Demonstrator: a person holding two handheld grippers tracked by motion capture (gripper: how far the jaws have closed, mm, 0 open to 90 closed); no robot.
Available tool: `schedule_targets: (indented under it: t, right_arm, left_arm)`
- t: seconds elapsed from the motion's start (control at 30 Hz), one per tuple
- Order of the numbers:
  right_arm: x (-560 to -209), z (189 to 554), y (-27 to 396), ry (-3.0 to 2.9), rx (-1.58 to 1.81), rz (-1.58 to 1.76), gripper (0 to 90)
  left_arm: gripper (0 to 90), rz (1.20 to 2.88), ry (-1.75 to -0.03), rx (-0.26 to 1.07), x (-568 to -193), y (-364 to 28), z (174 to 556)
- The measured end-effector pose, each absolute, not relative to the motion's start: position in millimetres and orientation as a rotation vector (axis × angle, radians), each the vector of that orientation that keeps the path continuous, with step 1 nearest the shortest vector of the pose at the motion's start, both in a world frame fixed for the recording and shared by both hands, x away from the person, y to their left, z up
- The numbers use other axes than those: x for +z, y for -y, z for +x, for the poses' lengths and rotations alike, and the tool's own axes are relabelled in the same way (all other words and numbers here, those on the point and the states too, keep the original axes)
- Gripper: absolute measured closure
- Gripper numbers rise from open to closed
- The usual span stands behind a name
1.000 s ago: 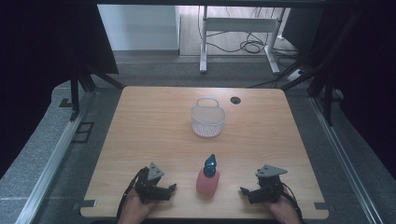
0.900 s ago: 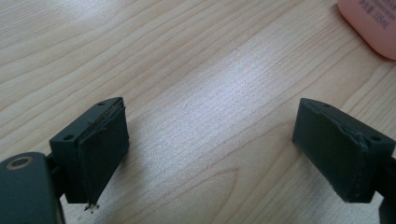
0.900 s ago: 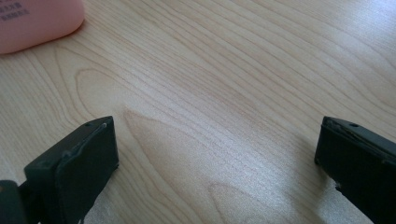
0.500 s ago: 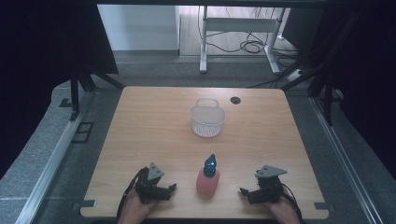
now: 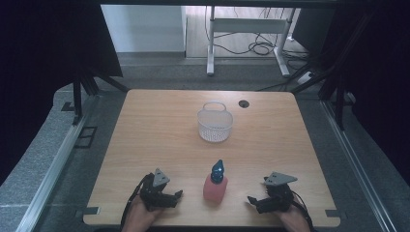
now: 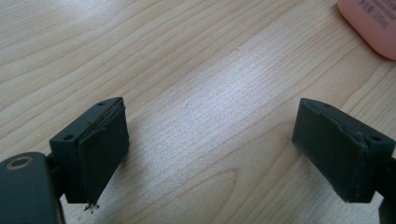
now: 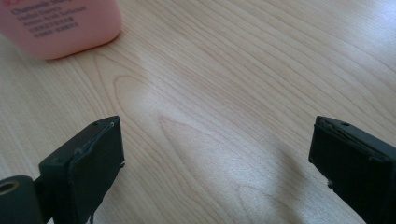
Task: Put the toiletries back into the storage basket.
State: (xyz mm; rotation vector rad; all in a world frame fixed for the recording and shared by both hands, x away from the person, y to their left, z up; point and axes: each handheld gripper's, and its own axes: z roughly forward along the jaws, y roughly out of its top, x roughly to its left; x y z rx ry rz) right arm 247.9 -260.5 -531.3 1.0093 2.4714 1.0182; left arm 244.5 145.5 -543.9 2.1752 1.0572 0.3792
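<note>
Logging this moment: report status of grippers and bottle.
Left gripper open, right gripper open, both empty, low over table. Pink bottle upright between them, untouched. Basket beyond; path clear.

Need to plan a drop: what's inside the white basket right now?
The basket looks empty in the high view: pale mesh walls and floor, nothing coloured inside. Its near wall partly covers the floor, so something small and flat could be missed.

Am holding left gripper (image 5: 175,195) and right gripper (image 5: 252,200) low at near table (image 5: 145,125) edge, both pointing at pink bottle with blue pump top (image 5: 215,182) standing upright between them. Mesh basket (image 5: 214,121) sitting farther back, well apart.
</note>
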Motion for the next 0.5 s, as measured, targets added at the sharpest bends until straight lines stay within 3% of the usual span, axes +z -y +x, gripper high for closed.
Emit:
schedule_targets:
  t: [0.5]
  right_arm:
    - [-521.6, 241.0, 255.4, -2.473, 1.052, 0.962, 1.0]
  left_arm:
    - [10.2, 2.175, -1.057, 0.379, -543.9, -145.5, 244.5]
